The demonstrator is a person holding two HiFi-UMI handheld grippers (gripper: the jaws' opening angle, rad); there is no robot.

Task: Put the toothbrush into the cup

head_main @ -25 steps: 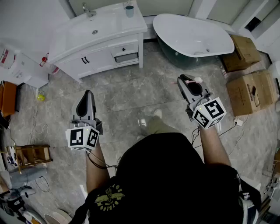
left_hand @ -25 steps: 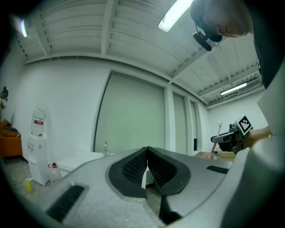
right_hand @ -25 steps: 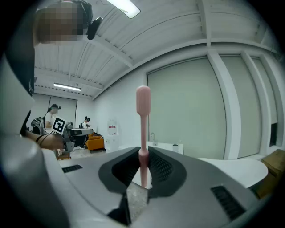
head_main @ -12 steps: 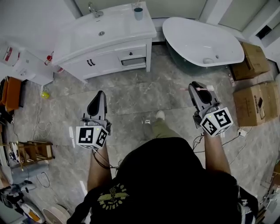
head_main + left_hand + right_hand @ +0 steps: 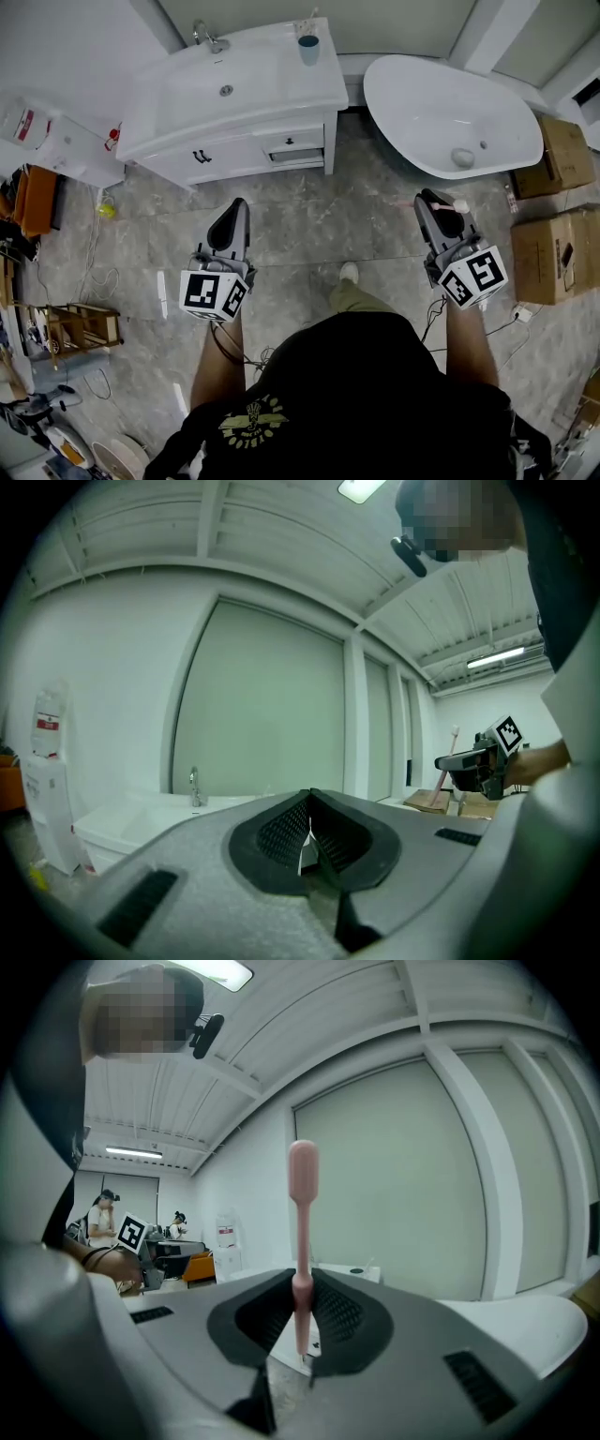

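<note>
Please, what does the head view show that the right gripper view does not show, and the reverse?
Only the head view: the right gripper's marker cube and a wooden rack. Only the right gripper view: ceiling lights, distant people, and the jaws shut on the pink toothbrush's handle. Both: the toothbrush and the white bathtub.

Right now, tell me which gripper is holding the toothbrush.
The right gripper: its jaws are clamped on the pink toothbrush. The left gripper has its jaws shut with nothing between them.
</note>
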